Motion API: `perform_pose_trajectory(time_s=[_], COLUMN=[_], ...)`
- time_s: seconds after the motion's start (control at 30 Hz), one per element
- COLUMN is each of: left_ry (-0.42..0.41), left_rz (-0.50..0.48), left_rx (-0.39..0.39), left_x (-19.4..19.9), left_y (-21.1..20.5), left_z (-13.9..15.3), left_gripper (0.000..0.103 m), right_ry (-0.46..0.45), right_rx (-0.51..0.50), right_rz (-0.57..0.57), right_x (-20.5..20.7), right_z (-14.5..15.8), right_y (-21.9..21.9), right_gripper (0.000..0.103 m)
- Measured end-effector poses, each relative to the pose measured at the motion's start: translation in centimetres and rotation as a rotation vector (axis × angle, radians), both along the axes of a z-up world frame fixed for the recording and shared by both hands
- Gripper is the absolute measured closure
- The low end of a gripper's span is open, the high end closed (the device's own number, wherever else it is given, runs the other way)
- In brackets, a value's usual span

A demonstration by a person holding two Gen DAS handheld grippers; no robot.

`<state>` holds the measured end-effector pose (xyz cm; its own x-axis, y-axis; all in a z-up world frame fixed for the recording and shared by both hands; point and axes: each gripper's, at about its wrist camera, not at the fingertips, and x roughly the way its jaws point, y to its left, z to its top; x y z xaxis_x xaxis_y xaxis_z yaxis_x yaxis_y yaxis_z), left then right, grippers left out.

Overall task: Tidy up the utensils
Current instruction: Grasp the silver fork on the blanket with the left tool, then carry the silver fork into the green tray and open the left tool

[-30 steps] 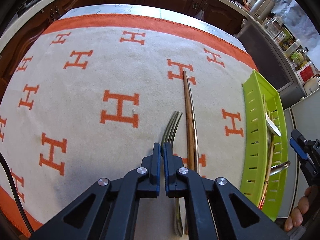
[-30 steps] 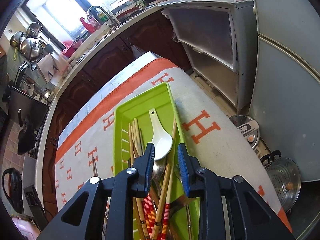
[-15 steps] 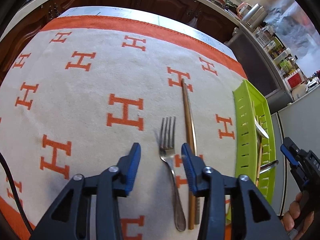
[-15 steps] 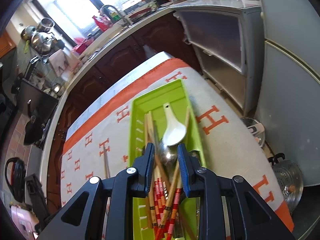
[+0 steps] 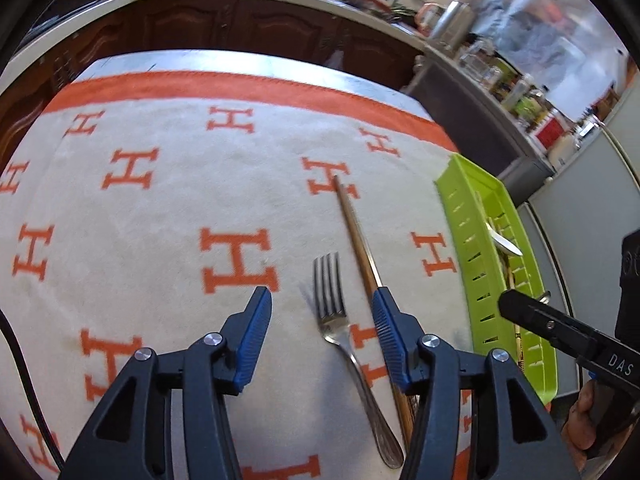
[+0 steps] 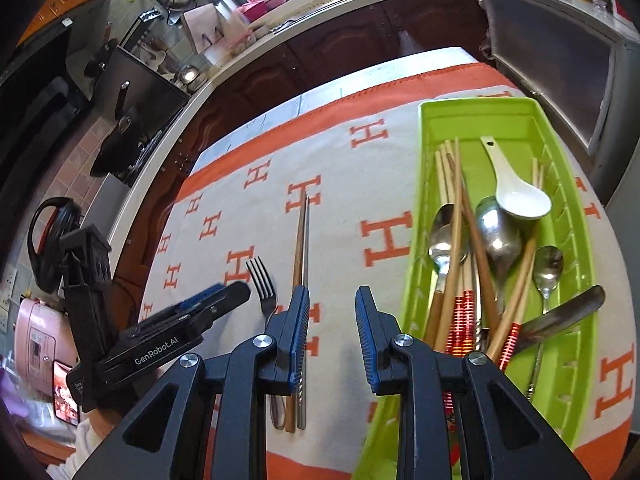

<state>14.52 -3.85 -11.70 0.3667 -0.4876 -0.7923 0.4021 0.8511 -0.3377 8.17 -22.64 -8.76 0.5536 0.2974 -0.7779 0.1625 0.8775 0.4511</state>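
Two utensils loose on the orange-and-cream H-patterned cloth (image 5: 168, 208): steel fork (image 5: 340, 332), and just beside it on the right, a pair of brown chopsticks (image 5: 358, 240). Left gripper (image 5: 322, 324) spread wide over the fork, gripping nothing. Right gripper (image 6: 332, 330) likewise apart and empty, between chopsticks and green tray (image 6: 576, 360) crowded with spoons, white soup spoon (image 6: 516, 192), more chopsticks.

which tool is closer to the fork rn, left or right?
Left. The left tool is open and straddles the fork, its neck between the fingers. The right tool is open too, farther over, past the chopsticks toward the green tray.
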Motion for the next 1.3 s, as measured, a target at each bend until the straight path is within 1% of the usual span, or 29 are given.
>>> perform_pose_trajectory(time_s=[0.1, 0.17, 0.2, 0.3, 0.4, 0.47, 0.53, 0.57, 0.6, 0.67, 0.7, 0.77, 0.83, 0.87, 0.9, 0.93, 1.03, 1.07, 1.17, 1.3], left_ry=[-0.001, -0.008, -0.023, -0.032, -0.051, -0.066, -0.082, -0.087, -0.087, -0.071, -0.06, -0.058, -0.068, -0.073, -0.069, -0.046, 0.045, 0.074, 0.116, 0.131], left_rz=[-0.063, -0.084, -0.086, -0.121, -0.172, -0.206, -0.234, -0.244, -0.247, -0.256, -0.258, -0.252, -0.239, -0.224, -0.211, -0.194, -0.164, -0.155, -0.148, -0.165], left_rx=[-0.012, -0.026, -0.029, -0.045, -0.043, -0.045, -0.045, -0.052, -0.062, -0.088, -0.093, -0.101, -0.093, -0.09, -0.092, -0.096, -0.093, -0.074, -0.023, -0.01], left_x=[0.5, 0.8, 0.8, 1.4, 1.8, 2.0, 2.0, 2.0, 2.0, 2.1, 2.2, 2.2, 2.0, 1.9, 1.8, 1.8, 1.8, 1.7, 1.3, 0.7], left_y=[-0.5, -0.5, -0.7, -1.0, -1.6, -2.0, -2.2, -2.2, -2.1, -2.1, -2.1, -2.0, -1.8, -1.7, -1.6, -1.4, -1.1, -1.1, -1.3, -1.3], left_z=[-0.9, -1.6, -1.6, -1.9, -2.1, -2.2, -2.3, -2.4, -2.4, -2.6, -2.8, -2.8, -2.7, -2.6, -2.6, -2.7, -2.9, -2.8, -2.2, -0.9], left_gripper=[0.052, 0.054, 0.055, 0.055, 0.063, 0.066, 0.071, 0.071, 0.072, 0.083, 0.091, 0.093, 0.1, 0.1, 0.101, 0.102, 0.103, 0.103, 0.103, 0.103], right_ry=[0.008, 0.013, 0.014, 0.018, 0.022, 0.023, 0.026, 0.026, 0.027, 0.022, 0.021, 0.016, 0.009, 0.008, 0.008, 0.01, 0.015, 0.015, 0.005, -0.017], right_rx=[-0.003, -0.007, -0.011, -0.016, -0.018, -0.023, -0.027, -0.029, -0.032, -0.025, -0.024, -0.042, -0.058, -0.061, -0.059, -0.055, -0.035, -0.03, -0.023, -0.011], right_rz=[0.006, 0.005, 0.004, 0.003, 0.002, 0.0, -0.003, -0.006, -0.009, -0.008, -0.009, -0.009, -0.007, -0.006, -0.007, -0.008, -0.017, -0.02, -0.032, -0.054], right_x=[-0.2, 0.1, 0.2, 0.8, 1.0, 1.1, 1.3, 1.3, 1.4, 1.2, 1.1, 0.9, 0.8, 0.8, 0.8, 0.8, 0.6, 0.5, -0.1, -1.1], right_z=[-0.4, -0.6, -0.7, -0.9, -1.1, -1.3, -1.4, -1.5, -1.4, -1.4, -1.3, -1.1, -0.9, -0.9, -0.8, -0.8, -0.8, -0.8, -0.3, 0.7], right_y=[0.4, 0.4, 0.3, -0.2, -0.5, -0.6, -0.7, -0.8, -0.8, -1.1, -1.1, -0.9, -0.9, -0.8, -0.8, -0.9, -1.1, -1.3, -1.6, -2.4], right_gripper=[0.079, 0.079, 0.079, 0.079, 0.079, 0.079, 0.079, 0.079, 0.079, 0.079, 0.079, 0.079, 0.079, 0.079, 0.079, 0.079, 0.079, 0.079, 0.079, 0.079])
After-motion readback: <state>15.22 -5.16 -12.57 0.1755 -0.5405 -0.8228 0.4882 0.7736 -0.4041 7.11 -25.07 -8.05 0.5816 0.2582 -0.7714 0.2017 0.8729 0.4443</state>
